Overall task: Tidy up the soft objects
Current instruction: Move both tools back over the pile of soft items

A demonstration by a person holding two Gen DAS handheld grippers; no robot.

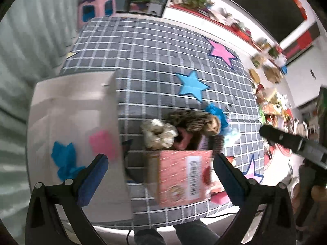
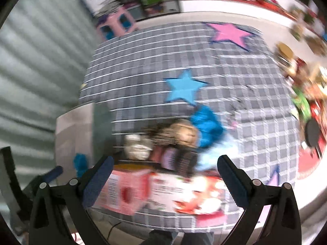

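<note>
Hovering wide open and empty, the left gripper [image 1: 161,166] and right gripper [image 2: 164,168] are facing the pile of soft objects [image 1: 184,126] lying just beyond the pink box [image 1: 184,178], the white bin [image 1: 71,122] standing left, open checked cloth [image 1: 153,51] stretching far.

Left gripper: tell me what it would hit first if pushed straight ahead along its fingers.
Most likely the pink cardboard box, which sits between the open fingers of the left gripper. The soft toys lie beyond it. Depth is unclear in the fisheye view.
</note>
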